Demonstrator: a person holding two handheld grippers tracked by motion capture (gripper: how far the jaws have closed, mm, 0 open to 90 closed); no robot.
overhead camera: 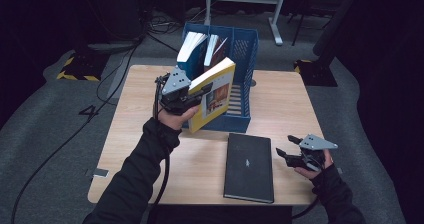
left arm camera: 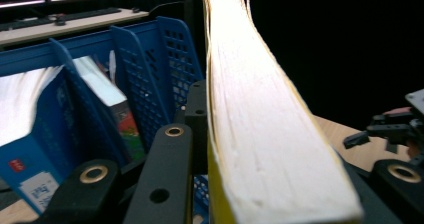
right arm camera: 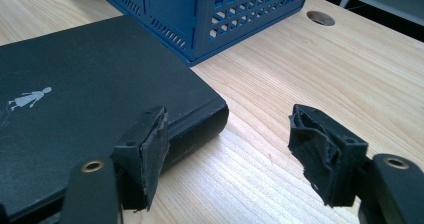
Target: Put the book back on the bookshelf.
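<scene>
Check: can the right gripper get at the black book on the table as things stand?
Probably yes. The right gripper is open and empty, beside the black book, which lies flat on the table with nothing on top. The left gripper is off at the blue rack, holding the yellow book.

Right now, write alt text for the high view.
The left gripper holds a yellow book upright over a blue rack that has other books in it. A black book lies flat on the wooden table, beside the open right gripper.

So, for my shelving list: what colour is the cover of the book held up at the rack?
Yellow cover, clearest in the high view.
</scene>
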